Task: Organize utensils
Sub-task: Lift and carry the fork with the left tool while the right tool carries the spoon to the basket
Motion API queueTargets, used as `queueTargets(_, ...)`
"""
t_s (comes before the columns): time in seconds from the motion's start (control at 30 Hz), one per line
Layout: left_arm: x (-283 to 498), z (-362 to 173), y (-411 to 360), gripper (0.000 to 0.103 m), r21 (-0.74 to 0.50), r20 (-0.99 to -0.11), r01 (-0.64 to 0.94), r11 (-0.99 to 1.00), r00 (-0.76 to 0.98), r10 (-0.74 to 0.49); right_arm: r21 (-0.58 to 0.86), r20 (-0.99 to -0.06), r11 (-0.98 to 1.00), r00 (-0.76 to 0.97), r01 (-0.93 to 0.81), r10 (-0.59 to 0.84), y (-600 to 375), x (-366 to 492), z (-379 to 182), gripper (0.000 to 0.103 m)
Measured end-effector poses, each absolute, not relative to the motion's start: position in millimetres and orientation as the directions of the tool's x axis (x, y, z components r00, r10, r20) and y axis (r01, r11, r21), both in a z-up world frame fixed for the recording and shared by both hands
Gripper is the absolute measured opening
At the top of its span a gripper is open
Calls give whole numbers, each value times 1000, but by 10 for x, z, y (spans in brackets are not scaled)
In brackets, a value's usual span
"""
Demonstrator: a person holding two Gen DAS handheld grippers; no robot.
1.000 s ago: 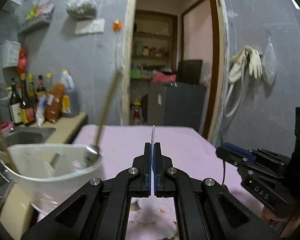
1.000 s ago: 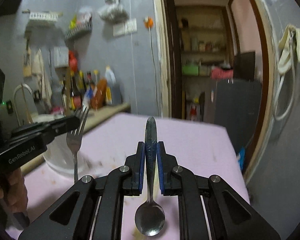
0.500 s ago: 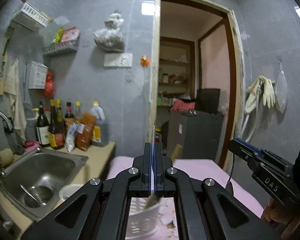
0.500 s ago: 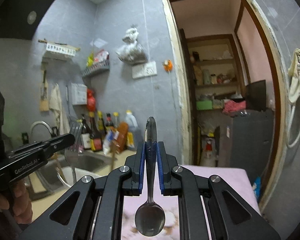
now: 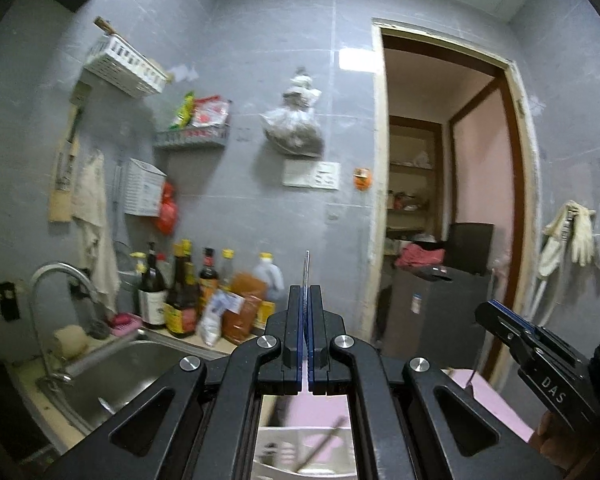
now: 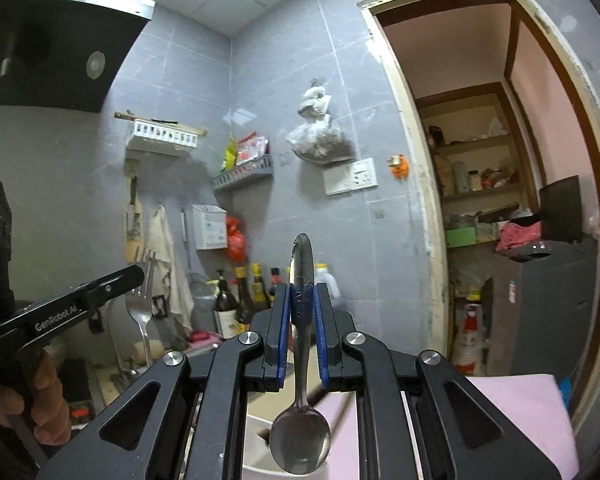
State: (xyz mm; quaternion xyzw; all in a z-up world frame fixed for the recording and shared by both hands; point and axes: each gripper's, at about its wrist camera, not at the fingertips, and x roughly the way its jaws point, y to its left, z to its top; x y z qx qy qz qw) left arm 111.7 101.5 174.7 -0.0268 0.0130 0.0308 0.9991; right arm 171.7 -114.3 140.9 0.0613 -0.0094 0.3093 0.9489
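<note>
My left gripper [image 5: 305, 292] is shut on a metal fork [image 5: 307, 270], seen edge-on here. In the right wrist view the left gripper [image 6: 138, 276] shows the fork [image 6: 140, 312] upright, tines up. My right gripper [image 6: 302, 292] is shut on a metal spoon [image 6: 300, 436], handle up and bowl hanging down towards me. The right gripper also shows in the left wrist view [image 5: 496, 316]. Both grippers are raised high above the pink table [image 6: 520, 416]. A white basket [image 5: 276, 448] with a utensil in it lies below the left gripper.
A steel sink [image 5: 112, 376] with a tap [image 5: 56, 280] is at lower left. Several sauce bottles [image 5: 184, 300] stand on the counter behind it. A doorway [image 5: 440, 208] opens at the right, with a dark cabinet [image 5: 432, 312] inside.
Both grippers have risen and tilted upward, still holding the fork and spoon. The table and basket have dropped to the bottom of both views, and the wall and ceiling fill them.
</note>
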Motion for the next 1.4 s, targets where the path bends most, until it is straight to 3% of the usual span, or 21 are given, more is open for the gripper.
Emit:
queueTargets(0.37,1252,1736,1434,0,-28,7,-270,963,963,270,131,44,787,796,-603,603,-799,1937,1259,9)
queueTargets(0.53,1574,1540,1508,0,-20,-27,-313,949,949,313,131,28,800,809,-585,587,-705,2104,1105,9)
queueTargets(0.87,1977,1025,1481,0,23,-102,-299,954,949,300,91,32,826,831,-556,556,-569,2240,734,9)
queueTargets(1.2,2040,834,1361,0,31,-120,-262,965,957,264,78,-2,819,821,-569,571,-507,2292,523,10)
queueTargets(1.4,2100,714,1355,2,-9,-219,-189,982,958,183,100,-41,808,809,-581,587,-530,2310,443,10)
